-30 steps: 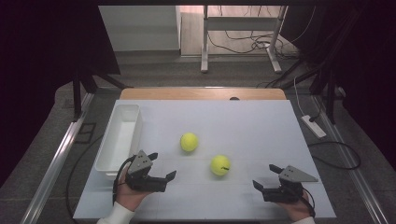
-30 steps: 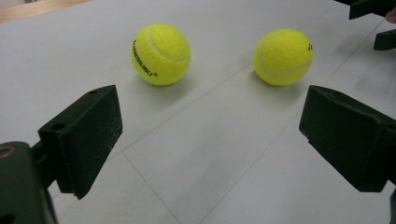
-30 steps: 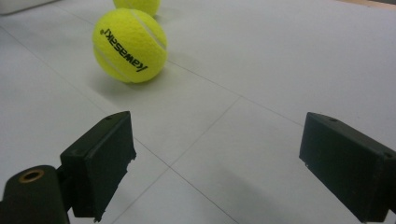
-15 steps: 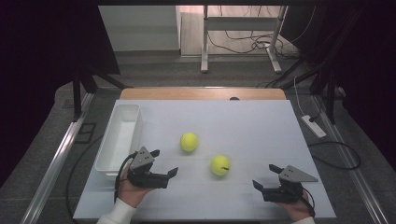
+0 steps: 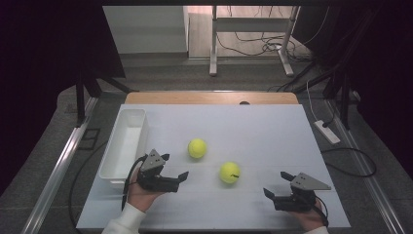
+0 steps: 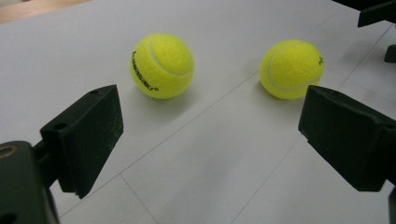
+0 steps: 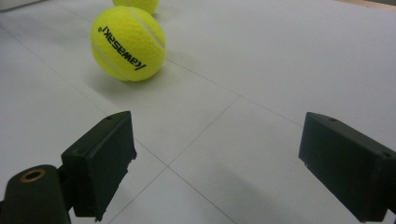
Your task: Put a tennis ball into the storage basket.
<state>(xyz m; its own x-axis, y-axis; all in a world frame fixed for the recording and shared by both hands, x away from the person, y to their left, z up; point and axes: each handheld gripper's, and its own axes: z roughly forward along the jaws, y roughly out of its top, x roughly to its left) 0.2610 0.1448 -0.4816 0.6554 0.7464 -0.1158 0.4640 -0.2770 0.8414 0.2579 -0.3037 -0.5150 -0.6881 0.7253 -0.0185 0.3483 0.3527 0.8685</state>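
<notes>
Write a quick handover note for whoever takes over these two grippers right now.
Left gripper: open, holds nothing, low over the table near the white bin, jaws pointing at the balls.
Right gripper: open, holds nothing, at the table's near right.
Far tennis ball and near tennis ball: both on the white table, apart, neither touched.
Done: nothing grasped, bin looks empty.
Left: probably pick up each ball; the bin seems the likely place for them.

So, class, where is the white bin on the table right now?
In the high view the white bin sits along the table's left edge, just beyond the left gripper and left of the farther tennis ball.
</notes>
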